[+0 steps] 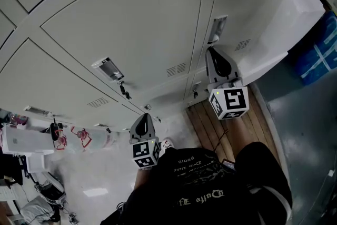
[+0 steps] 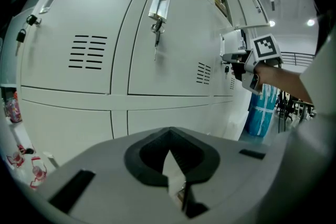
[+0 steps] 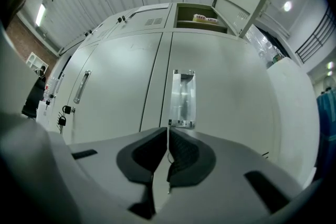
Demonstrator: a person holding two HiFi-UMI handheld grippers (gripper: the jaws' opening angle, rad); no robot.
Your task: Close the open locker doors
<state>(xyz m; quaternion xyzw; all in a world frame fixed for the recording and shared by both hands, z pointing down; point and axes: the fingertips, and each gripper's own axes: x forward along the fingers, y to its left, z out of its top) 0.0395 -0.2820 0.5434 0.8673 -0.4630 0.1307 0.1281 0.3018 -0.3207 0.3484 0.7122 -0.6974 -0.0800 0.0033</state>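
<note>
both pairs of jaws are sitting closed, gripping nothing. the left gripper (image 2: 170, 152) is hanging back from the lockers. the right gripper (image 3: 168, 136) is pointing its tips just below the handle (image 3: 182, 99) at 12 o'clock; whether they are touching it i cannot tell. that door (image 3: 226, 113) is looking flush, so this step is seeming finished. farther off at 1 o'clock, a top door (image 3: 244, 0) is standing swung wide, its compartment (image 3: 181, 16) showing something yellowish (image 3: 205, 19). reaching up and pushing it shut is likely coming next.

Grey floor (image 1: 305, 129), wooden slats (image 1: 210, 124) on it — blue bundle (image 1: 316, 55) too
</note>
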